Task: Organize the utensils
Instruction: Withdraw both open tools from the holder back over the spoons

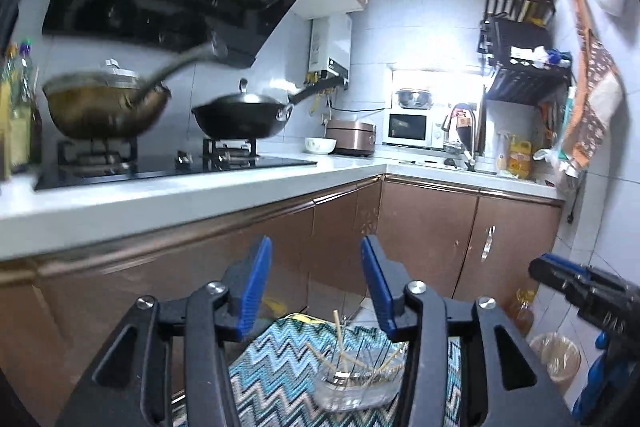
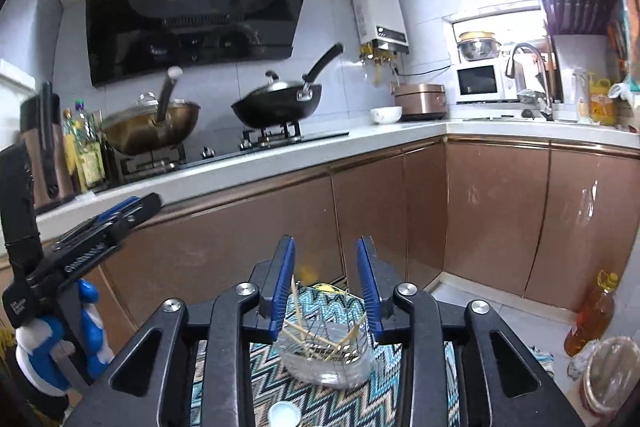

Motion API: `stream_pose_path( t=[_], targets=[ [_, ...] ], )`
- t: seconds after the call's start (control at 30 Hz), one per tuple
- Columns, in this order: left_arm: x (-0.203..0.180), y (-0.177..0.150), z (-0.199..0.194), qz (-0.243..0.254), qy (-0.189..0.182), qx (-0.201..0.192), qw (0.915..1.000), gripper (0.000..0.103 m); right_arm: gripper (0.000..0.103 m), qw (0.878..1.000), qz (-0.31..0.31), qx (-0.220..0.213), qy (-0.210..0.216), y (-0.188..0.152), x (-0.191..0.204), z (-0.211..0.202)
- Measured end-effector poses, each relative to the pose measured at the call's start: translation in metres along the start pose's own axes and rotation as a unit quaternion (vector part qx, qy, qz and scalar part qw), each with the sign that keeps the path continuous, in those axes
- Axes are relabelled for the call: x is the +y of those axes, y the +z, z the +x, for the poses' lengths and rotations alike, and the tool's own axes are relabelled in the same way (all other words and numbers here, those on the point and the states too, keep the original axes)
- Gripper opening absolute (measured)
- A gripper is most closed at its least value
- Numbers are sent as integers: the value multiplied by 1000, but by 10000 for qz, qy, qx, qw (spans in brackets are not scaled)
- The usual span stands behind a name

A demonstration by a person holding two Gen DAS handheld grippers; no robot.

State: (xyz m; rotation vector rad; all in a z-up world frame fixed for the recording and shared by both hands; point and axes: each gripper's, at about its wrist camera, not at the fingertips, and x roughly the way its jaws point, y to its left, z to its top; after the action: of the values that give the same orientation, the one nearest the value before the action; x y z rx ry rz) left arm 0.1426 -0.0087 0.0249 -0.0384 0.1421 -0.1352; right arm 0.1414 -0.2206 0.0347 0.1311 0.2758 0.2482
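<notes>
Toothpicks (image 2: 316,337) in clear container (image 2: 326,359), partly gripper-hidden

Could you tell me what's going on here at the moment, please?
A person holds two handheld grippers above a clear glass container of thin wooden sticks, which sits on a zigzag-patterned cloth in a kitchen. The left gripper and right gripper both stand open and empty. The sticks lie criss-crossed in the container, leaning at different angles.
</notes>
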Motion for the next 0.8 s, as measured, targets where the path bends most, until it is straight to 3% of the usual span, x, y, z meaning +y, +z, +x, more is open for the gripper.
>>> stream_pose_path(
  t=[0.2,0.3,0.6,0.8],
  targets=[
    [8,17,-57,40,-87,200,9998,63,36,9999,77,-95,-58,5,12,-57],
    [12,17,-80,49,-151,263,9995,67,36,9999,52,-111,-88,3,20,-83],
    [19,16,-130,36,-404,365,9985,68,37,9998,-31,-195,-67,-2,46,-134],
    [21,12,-141,56,-529,464,9975,70,38,9997,-128,-197,-44,-9,63,-152]
  ],
)
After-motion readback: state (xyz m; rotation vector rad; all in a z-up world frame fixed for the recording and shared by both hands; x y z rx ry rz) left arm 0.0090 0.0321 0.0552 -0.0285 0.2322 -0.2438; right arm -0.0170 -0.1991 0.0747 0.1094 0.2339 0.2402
